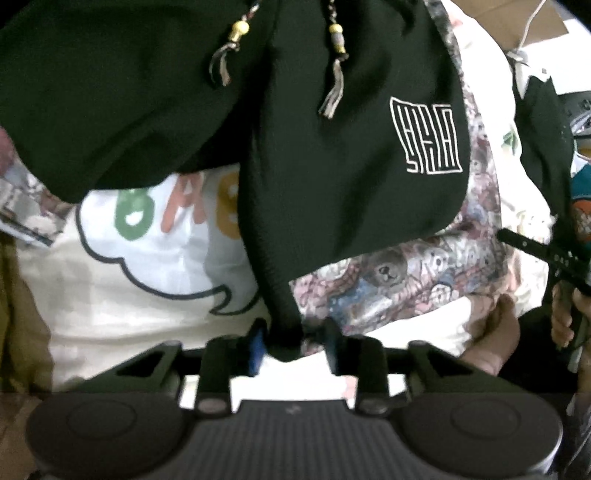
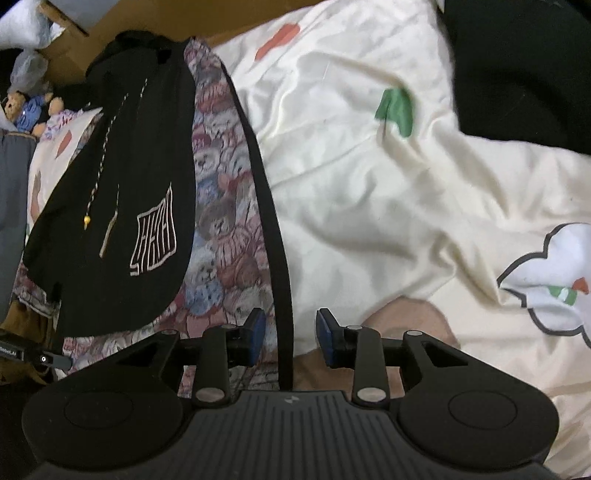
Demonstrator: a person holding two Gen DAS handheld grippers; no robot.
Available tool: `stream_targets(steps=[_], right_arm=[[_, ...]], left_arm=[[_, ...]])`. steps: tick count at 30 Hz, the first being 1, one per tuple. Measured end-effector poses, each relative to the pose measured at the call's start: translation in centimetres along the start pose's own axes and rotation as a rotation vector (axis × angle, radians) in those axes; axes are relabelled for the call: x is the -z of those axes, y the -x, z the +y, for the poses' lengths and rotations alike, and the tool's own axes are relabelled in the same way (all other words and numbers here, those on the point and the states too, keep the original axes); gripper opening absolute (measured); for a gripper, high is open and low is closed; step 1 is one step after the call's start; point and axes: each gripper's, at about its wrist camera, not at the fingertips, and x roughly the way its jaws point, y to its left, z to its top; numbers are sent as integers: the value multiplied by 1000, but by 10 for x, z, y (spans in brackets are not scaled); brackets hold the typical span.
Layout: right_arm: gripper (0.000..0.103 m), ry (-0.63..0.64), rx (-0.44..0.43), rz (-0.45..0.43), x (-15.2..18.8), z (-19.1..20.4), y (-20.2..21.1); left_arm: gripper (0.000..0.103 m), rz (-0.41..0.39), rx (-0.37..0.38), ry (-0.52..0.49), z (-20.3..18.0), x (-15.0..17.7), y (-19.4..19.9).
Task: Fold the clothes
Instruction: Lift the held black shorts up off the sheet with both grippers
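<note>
A black hoodie (image 1: 332, 155) with a white maze logo (image 1: 424, 136) and beaded drawstrings (image 1: 334, 59) hangs lifted over the bed. My left gripper (image 1: 293, 341) is shut on the hoodie's ribbed hem. The hoodie also shows in the right wrist view (image 2: 122, 206), draped over a teddy-bear print garment (image 2: 218, 229) with a black edge band (image 2: 273, 236). My right gripper (image 2: 290, 334) is open, its jaws on either side of that black band, not closed on it.
A cream bedsheet (image 2: 369, 166) with coloured patches and a cloud print (image 1: 147, 240) covers the bed. More dark cloth (image 2: 524, 66) lies at the far right. A cardboard box (image 2: 110, 22) and a stuffed bear (image 2: 29, 110) sit at the far left.
</note>
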Motion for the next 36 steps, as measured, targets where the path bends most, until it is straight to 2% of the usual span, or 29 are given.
stream_targets(steps=[1, 4, 5, 6, 7, 9, 10, 13, 20, 24, 29, 32, 34, 36], right_arm=[[39, -1, 4, 3, 0, 0, -1], [39, -6, -13, 25, 0, 1, -7], [39, 7, -29, 40, 0, 3, -10], [38, 26, -36, 53, 0, 7, -14], [36, 38, -35, 61, 0, 9, -16], [12, 59, -20, 74, 0, 12, -21], [6, 58, -15, 73, -1, 11, -21], [4, 58, -21, 44, 0, 11, -8], [3, 72, -10, -32, -2, 8, 33], [3, 105, 16, -51, -6, 4, 53], [3, 116, 46, -70, -18, -13, 77], [3, 108, 60, -73, -23, -22, 82], [5, 95, 62, -62, -23, -27, 79], [8, 59, 71, -21, -20, -32, 68]], left_arm=[[44, 0, -4, 0, 1, 0, 1], [42, -2, -30, 0, 0, 0, -7], [39, -4, -30, 1, 2, 1, -5], [28, -6, -30, -1, 1, 1, -5], [18, -8, -28, -2, -1, 1, -6], [11, -14, -11, -4, -9, 2, -5], [10, -17, -8, -10, -13, 3, -3], [8, -27, 8, -25, -25, 6, 3], [7, -56, 118, -9, -47, 13, 23], [7, -59, 175, 15, -56, 12, 20], [7, -44, 209, 28, -63, 2, 2], [10, -14, 160, 40, -57, 5, -10], [17, 8, 109, 44, -48, 8, -13], [18, 28, 68, 44, -45, 10, -19]])
